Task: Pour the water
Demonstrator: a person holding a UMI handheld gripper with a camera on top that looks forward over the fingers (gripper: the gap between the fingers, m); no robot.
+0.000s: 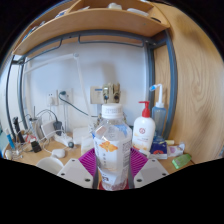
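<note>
Dead centre between the fingers: clear plastic water bottle, upright, white cap on, pale label band around its middle. Label print is too small to read. Purple pads sit on either side of the lower body, and the gripper looks clamped on the bottle, jaws narrowed to about bottle width, both pads against it as far as I can tell.

At 2 o'clock from the bottle, just beside it: white pump dispenser with a red pump head and a red mark on the front; text unreadable. Further out at 3 o'clock, small bits on the desk, including something green and pink; can't identify them.

At 12 o'clock, behind the bottle: a light box-shaped object against the white wall. At 10 o'clock: wall socket with cables hanging down to a clutter of wires and small gear. At 9 o'clock, low on the desk: white round items, near the left finger.

Overhead at 12: wooden shelf on a metal frame. Wooden side panel at 3 o'clock, with a blue item hanging near the frame post.
</note>
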